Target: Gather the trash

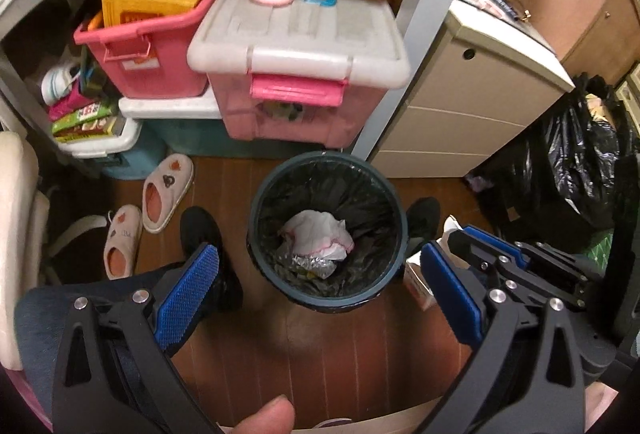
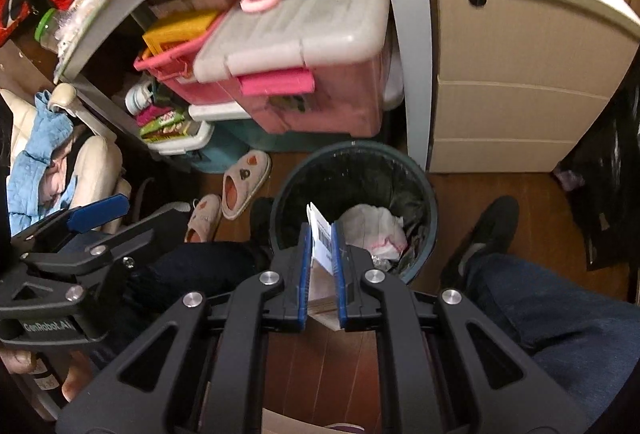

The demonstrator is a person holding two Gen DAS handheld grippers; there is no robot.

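Observation:
A dark round trash bin [image 1: 256, 234] with a black liner stands on the wooden floor; it also shows in the right wrist view [image 2: 430, 202]. Crumpled white paper [image 1: 318, 234] and foil lie inside it. My left gripper [image 1: 320, 282] is open and empty, held above the bin's near rim. My right gripper [image 2: 322, 234] is shut on a small cardboard box with a white barcode label [image 2: 322, 238], held over the bin's near edge. The right gripper [image 1: 444, 254] shows at the right of the left wrist view with the box [image 1: 416, 278].
Pink storage boxes [image 1: 296, 74] sit stacked under a desk behind the bin. A beige drawer cabinet [image 1: 460, 106] stands to the right, a black rubbish bag [image 1: 572, 170] beyond it. Slippers [image 1: 160, 194] lie left of the bin. My feet [image 2: 488, 230] flank it.

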